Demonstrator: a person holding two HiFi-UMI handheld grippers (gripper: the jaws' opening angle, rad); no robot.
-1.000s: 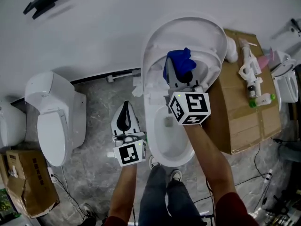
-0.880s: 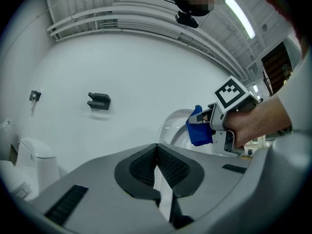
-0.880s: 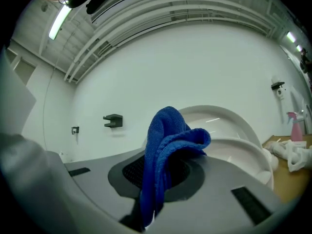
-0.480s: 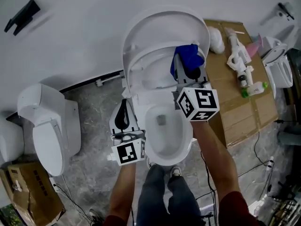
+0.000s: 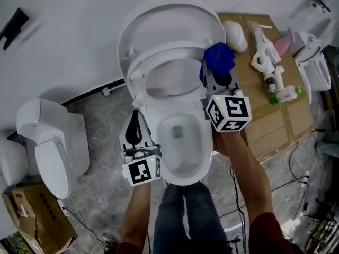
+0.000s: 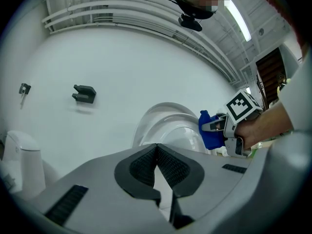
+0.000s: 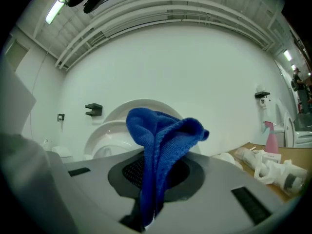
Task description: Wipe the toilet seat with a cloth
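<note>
Cloth point(image 7: 163, 135) — blue knit, nubbly; toilet seat point(image 5: 136, 70) — glossy, smooth white; cardboard box point(image 5: 265, 115) matt brown.

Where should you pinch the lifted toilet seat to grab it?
Probably the left rim of the toilet seat, from the left, one jaw through the ring's hole. It stands raised before the lid, so that thin band is free; the right gripper and blue cloth crowd the right side.

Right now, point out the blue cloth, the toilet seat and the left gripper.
blue cloth point(image 7: 163, 143), right gripper view, bunched fold.
toilet seat point(image 5: 136, 74), head view, ring's left side.
left gripper point(image 6: 157, 147), left gripper view, between shut fingertips.
</note>
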